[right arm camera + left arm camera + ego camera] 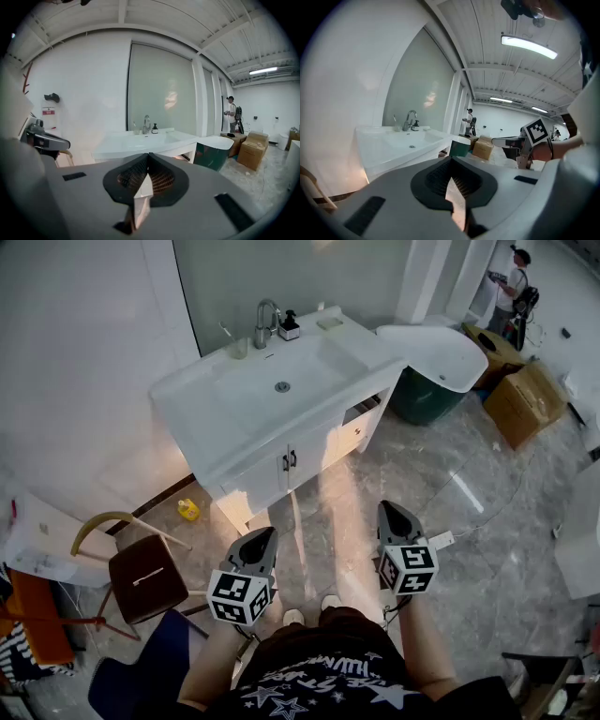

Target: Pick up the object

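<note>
A white sink vanity point(225, 442) stands ahead of me, against the wall. On its back rim are a chrome faucet point(265, 322), a clear cup point(236, 348), a small soap dispenser point(289, 327) and a flat pale bar point(329, 322). My left gripper point(265, 532) and right gripper point(389, 507) hover side by side over the marble floor, well short of the vanity. Both point toward it and both are shut with nothing in them. In the left gripper view the jaws point(451, 159) meet at their tips below the sink point(401, 143). The right gripper view shows its jaws point(148, 154) shut, with the faucet point(146, 123) beyond.
A brown stool point(145, 577) and a blue chair point(141, 671) stand at my lower left. A yellow item point(188, 510) lies by the vanity's left foot. A white-topped green tub point(431, 357) and cardboard boxes point(525, 399) sit to the right. A person point(514, 282) stands far back.
</note>
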